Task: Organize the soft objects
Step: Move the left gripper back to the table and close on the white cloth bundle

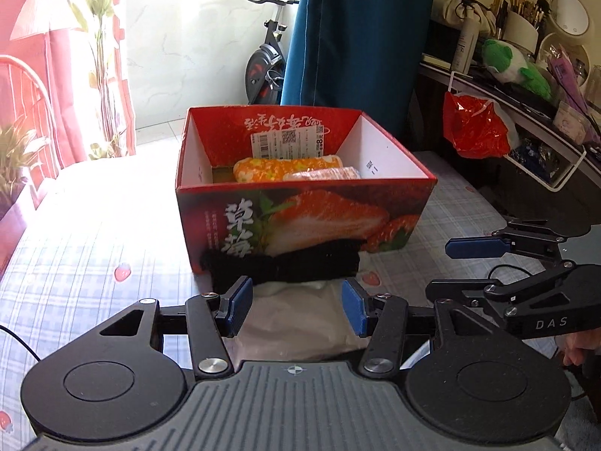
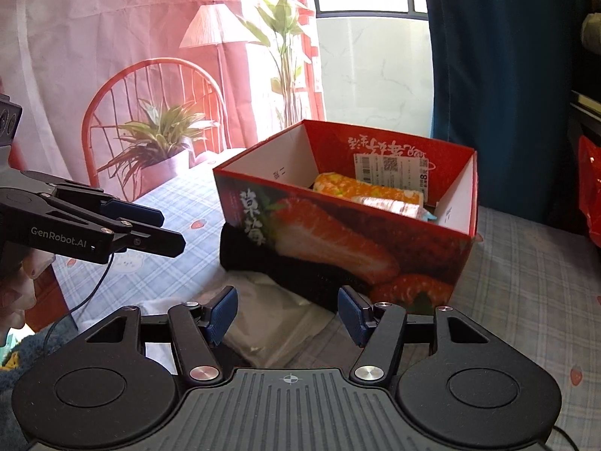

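Note:
A red strawberry-print box (image 1: 300, 221) (image 2: 338, 240) stands open on the bed, with an orange patterned roll (image 1: 278, 169) (image 2: 360, 188) and a pink roll (image 1: 323, 174) (image 2: 390, 203) inside. A black knitted piece (image 1: 285, 263) (image 2: 300, 274) lies against the box's near wall. In front of it a flat white plastic-wrapped packet (image 1: 296, 327) (image 2: 270, 327) rests on the sheet. My left gripper (image 1: 296, 306) (image 2: 171, 231) hovers over the packet, open, nothing pressed between its pads. My right gripper (image 2: 287, 315) (image 1: 439, 267) is beside it, also open and empty.
The bed has a blue checked sheet (image 1: 94, 263) with small strawberries. To the right, a red plastic bag (image 1: 473, 127) hangs from a white rack on a cluttered dark shelf holding a green plush (image 1: 514, 67). A blue curtain (image 1: 357, 34) and an exercise bike (image 1: 263, 71) stand behind the box.

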The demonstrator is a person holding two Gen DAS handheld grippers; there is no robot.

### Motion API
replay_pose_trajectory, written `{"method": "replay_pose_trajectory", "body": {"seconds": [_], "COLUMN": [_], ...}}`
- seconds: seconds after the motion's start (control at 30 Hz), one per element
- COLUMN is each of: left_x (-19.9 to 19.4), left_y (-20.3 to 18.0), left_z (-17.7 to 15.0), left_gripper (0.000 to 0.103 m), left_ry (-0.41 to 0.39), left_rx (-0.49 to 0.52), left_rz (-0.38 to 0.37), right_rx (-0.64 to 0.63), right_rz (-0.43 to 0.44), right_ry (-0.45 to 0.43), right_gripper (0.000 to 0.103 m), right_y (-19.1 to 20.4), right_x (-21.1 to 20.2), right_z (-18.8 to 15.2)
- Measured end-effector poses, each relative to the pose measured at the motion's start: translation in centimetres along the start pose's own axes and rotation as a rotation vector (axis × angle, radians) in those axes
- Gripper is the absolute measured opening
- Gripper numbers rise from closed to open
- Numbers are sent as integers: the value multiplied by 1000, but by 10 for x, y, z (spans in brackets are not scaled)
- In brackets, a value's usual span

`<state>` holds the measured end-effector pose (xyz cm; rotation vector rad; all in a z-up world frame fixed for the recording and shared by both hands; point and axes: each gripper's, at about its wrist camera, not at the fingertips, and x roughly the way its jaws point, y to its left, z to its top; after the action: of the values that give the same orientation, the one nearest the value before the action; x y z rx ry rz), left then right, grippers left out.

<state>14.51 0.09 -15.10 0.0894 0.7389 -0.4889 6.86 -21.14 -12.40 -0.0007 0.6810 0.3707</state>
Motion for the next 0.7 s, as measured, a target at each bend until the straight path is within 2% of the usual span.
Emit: {"method": "replay_pose_trajectory", "body": {"seconds": [0.3, 0.5, 0.57, 0.7], "left_x": [-14, -29, -27, -10], "left_y": [24, 25, 19, 12], "left_z": [-53, -72, -77, -86], "left_gripper": [62, 79, 89, 88], "left_ry": [91, 119, 140, 193], "left_rx": [-67, -108, -94, -78], "left_rz": [-11, -68, -75, -71], "right_rx": [14, -3, -14, -24], "right_rz": [16, 16, 19, 21], "right_ry": [127, 158, 188, 240], "right_gripper": [58, 75, 83, 84], "right_y": [12, 19, 23, 27], "right_x": [-11, -30, -32, -23], "right_z": [-46, -59, -65, -76]}}
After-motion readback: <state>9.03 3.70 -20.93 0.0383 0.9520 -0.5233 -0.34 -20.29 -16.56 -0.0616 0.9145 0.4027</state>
